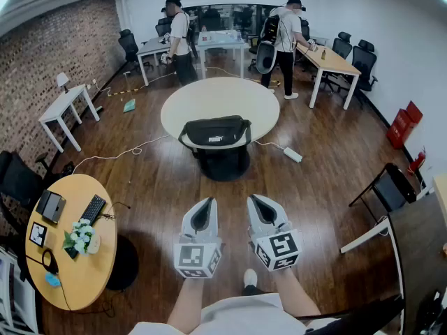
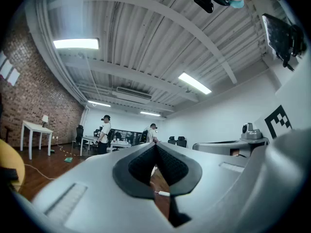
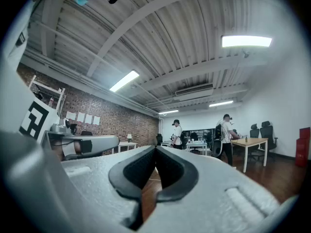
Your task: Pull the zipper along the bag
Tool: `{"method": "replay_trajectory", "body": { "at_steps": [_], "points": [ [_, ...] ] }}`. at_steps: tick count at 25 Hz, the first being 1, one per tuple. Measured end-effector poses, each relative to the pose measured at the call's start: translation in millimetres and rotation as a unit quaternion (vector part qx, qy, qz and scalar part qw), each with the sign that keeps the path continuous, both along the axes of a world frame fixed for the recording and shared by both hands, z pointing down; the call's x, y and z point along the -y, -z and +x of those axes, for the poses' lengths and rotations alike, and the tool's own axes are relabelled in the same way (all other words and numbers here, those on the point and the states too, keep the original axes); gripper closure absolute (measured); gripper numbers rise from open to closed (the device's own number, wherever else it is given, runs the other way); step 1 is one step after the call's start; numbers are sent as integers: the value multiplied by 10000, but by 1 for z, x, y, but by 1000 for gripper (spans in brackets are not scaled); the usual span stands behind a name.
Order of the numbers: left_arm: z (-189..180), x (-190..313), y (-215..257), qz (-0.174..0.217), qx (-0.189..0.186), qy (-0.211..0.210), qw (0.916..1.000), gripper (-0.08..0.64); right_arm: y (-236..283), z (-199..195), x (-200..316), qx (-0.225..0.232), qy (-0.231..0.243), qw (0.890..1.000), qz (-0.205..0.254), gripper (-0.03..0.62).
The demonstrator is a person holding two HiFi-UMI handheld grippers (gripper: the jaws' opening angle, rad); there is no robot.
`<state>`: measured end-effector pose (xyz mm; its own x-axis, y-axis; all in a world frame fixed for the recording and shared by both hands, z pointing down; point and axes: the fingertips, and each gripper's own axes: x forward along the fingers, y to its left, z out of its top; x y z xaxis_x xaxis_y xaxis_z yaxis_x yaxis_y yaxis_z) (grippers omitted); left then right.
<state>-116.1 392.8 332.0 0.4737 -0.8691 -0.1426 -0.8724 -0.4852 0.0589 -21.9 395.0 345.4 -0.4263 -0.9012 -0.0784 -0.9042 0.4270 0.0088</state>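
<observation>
A black bag [image 1: 216, 132] with a shoulder strap lies on the near edge of a round beige table [image 1: 221, 103], seen in the head view. Both grippers hang well short of it, over the wooden floor close to the person's body. My left gripper [image 1: 204, 204] is shut with nothing between its jaws, its tips meeting in the left gripper view [image 2: 155, 146]. My right gripper [image 1: 254, 199] is beside it, also shut and empty, with its tips together in the right gripper view [image 3: 155, 149]. The bag is hidden in both gripper views.
A white power strip [image 1: 292, 155] and cables lie on the floor right of the table. A round yellow table [image 1: 77, 271] with a keyboard and flowers stands at the left, a black folding chair [image 1: 389, 187] at the right. Two persons [image 1: 180, 40] stand at desks at the back.
</observation>
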Motion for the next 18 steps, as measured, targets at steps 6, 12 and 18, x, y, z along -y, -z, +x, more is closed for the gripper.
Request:
{"method": "replay_trajectory", "body": {
  "at_steps": [6,12,18],
  "points": [
    [48,78,8,84,-30,229,9997,543,21,53,74,-21,97,9996,252,606],
    [57,140,-20,-273,45,280,9992,543,-25,69,145,19,81,9992,-399,606],
    [52,229,-41,-423,2,208,9989,543,-51,66,227,-72,3,9982,-602,606]
  ]
}}
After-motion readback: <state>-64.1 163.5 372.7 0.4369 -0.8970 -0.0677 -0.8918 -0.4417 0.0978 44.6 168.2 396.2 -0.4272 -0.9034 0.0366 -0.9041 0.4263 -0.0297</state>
